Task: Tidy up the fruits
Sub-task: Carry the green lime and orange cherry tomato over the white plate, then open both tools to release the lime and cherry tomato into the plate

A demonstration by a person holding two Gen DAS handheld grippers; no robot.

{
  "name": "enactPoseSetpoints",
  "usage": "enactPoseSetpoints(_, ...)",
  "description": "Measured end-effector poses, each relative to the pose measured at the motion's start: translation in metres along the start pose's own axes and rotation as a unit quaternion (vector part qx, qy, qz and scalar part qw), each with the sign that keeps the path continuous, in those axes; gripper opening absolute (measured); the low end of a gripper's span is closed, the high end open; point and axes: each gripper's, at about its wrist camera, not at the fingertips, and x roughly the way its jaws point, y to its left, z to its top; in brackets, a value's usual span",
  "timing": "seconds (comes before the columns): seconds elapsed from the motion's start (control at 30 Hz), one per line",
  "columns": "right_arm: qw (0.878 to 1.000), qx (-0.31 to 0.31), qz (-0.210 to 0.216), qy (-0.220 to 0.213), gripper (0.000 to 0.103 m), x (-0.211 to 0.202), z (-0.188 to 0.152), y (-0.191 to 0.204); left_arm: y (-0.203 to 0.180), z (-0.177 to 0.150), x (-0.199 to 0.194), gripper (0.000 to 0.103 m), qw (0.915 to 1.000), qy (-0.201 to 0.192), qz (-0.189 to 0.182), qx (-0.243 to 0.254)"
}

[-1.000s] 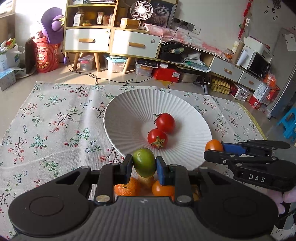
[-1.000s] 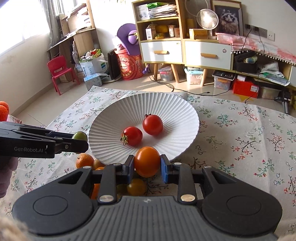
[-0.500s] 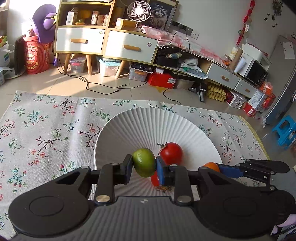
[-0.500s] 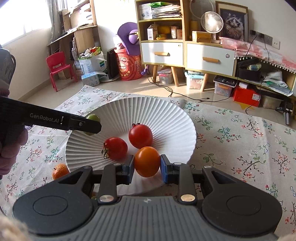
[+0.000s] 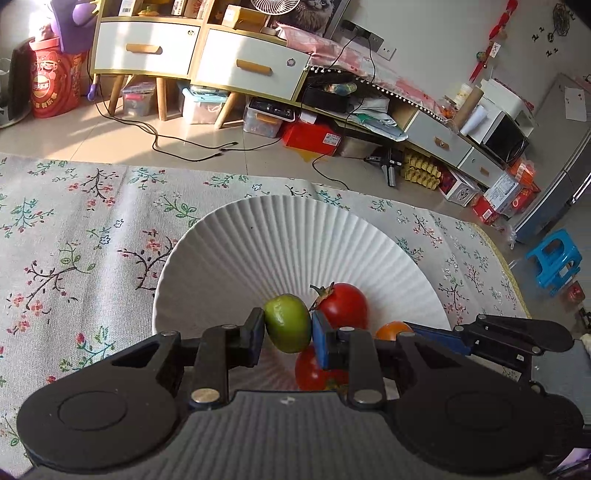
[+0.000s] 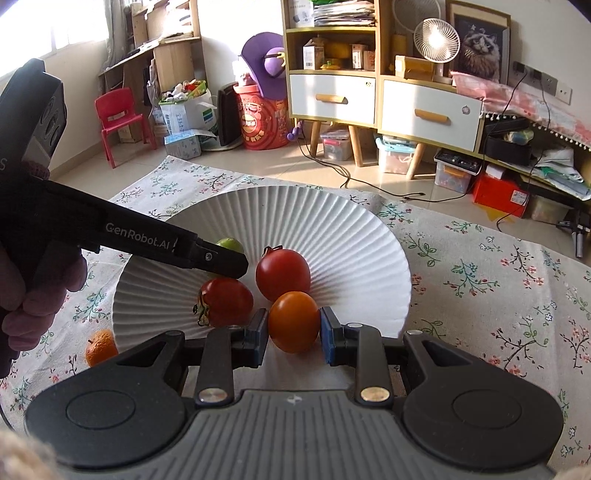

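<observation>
Daylit interior, bright and warm; light enters from the window [image 6: 66,26] at upper left of the right wrist view, overexposed to white; sunlit patches fall on the drawer fronts [image 5: 255,66] and floor [image 5: 74,136]; fisheye curvature bends the shelving and the cloth [image 5: 74,229] edges; centres sharp, corners vignetted black and soft; the ribbed plate [image 6: 332,229] shows mild glare.

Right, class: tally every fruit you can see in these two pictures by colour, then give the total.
Red tomatoes: 2
Orange tomato, held in the right tongs: 1
Green tomato, held in the left tongs: 1
Mandarin on the cloth: 1
Total: 5
</observation>
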Motion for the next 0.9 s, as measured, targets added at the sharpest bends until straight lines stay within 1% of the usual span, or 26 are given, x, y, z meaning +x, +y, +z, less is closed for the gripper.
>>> enactPoseSetpoints(0.13, 1.000, -0.007, -0.002, 0.006, 0.026, 0.002, 0.005, 0.000, 0.000, 0.002, 0.001, 0.025, 0.9999, 0.009, -0.006, 0.006)
enactPoseSetpoints(0.33, 1.000, -0.007, -0.003, 0.011, 0.027, 0.007, 0.001, 0.003, 0.000, 0.002, 0.002, 0.025, 0.9998, 0.006, -0.013, 0.011)
enactPoseSetpoints(0.47, 1.000, -0.020, -0.006, 0.015, 0.027, 0.008, 0.004, 0.008, -0.002, 0.002, 0.002, 0.026, 0.9998, 0.004, -0.007, 0.019)
enactPoseSetpoints(0.57, 1.000, -0.015, -0.003, 0.011, 0.029, 0.006, 0.003, 0.009, -0.003, 0.002, 0.000, 0.029, 0.9997, 0.001, -0.001, 0.026)
enactPoseSetpoints(0.63, 1.000, -0.013, -0.004, 0.010, 0.033, 0.004, 0.003, 0.009, -0.002, 0.001, -0.003, 0.034, 0.9996, -0.002, 0.003, 0.026)
enactPoseSetpoints(0.7, 1.000, -0.012, -0.005, 0.007, 0.039, 0.000, 0.003, 0.008, -0.003, 0.000, -0.005, 0.044, 0.9996, -0.006, 0.005, 0.027)
enactPoseSetpoints(0.83, 1.000, -0.008, -0.009, 0.002, 0.045, -0.008, 0.004, 0.006, -0.004, -0.003, -0.012, 0.054, 0.9994, -0.011, 0.015, 0.029)
enactPoseSetpoints(0.9, 1.000, -0.004, -0.010, -0.002, 0.051, -0.014, 0.003, 0.005, -0.005, -0.004, -0.016, 0.060, 0.9993, -0.015, 0.020, 0.028)
